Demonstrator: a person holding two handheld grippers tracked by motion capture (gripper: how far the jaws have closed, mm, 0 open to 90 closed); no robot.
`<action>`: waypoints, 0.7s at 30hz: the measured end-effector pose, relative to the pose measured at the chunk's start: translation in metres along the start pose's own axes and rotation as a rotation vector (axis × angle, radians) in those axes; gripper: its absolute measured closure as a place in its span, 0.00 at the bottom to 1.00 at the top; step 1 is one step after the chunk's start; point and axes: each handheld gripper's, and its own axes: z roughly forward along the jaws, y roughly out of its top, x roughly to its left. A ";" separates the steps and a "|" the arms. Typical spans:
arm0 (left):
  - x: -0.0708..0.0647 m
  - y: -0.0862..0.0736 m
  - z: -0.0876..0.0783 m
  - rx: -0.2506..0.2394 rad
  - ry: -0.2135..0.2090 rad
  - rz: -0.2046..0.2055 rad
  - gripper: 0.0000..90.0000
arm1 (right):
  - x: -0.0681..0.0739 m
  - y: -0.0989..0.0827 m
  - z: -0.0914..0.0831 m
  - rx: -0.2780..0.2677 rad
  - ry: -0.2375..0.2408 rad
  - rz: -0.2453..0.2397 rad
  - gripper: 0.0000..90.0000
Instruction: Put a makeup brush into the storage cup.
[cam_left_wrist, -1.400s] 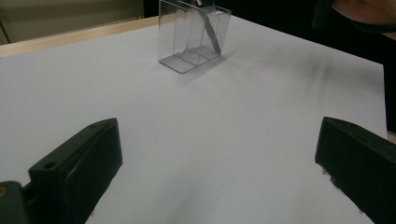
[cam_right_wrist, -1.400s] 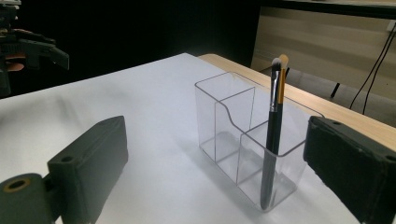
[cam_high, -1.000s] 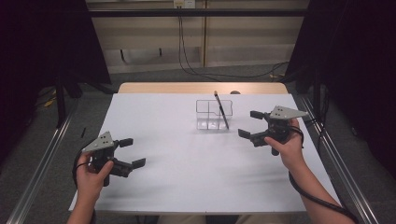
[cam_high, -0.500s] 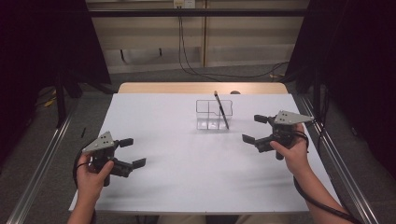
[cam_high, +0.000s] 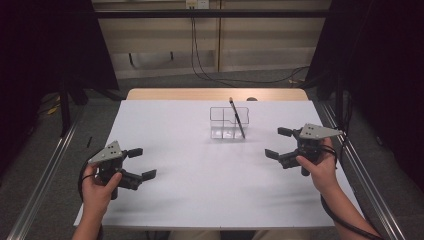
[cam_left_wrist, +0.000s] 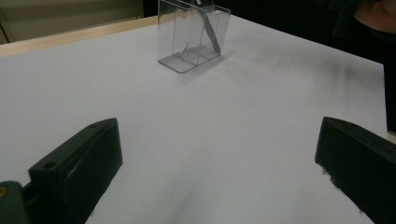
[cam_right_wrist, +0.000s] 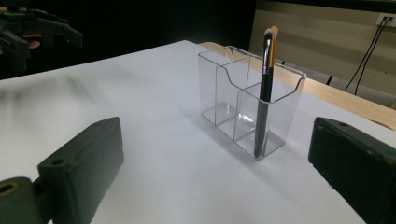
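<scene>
We note the clear organizer (cam_high: 229, 121) at table (cam_high: 200, 200) centre-back, 1 makeup brush (cam_high: 236, 117) leaning in its right-end compartment (3 compartments seen). Left gripper (cam_high: 140, 163): jaws spread wide, nothing betw. them, near front-left edge. Right gripper (cam_high: 278, 142): jaws spread too, empty, just right of organizer, not touching.

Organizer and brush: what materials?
Organizer: clear, glossy, likely acrylic or similar plastic; the table shows through its walls. Brush: glossy black handle, probably plastic or lacquered wood, gold band that looks metallic, pale bristle tip.
</scene>
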 end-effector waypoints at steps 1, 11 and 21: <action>0.000 0.000 0.000 -0.001 0.000 -0.002 0.01 | 0.000 -0.001 -0.001 0.001 -0.001 0.000 0.04; 0.000 0.000 0.000 0.001 0.002 0.001 0.01 | 0.001 -0.007 -0.014 0.006 -0.015 0.000 0.04; 0.000 0.000 0.000 -0.003 0.004 0.001 0.01 | 0.001 -0.013 -0.025 0.017 -0.022 0.005 0.04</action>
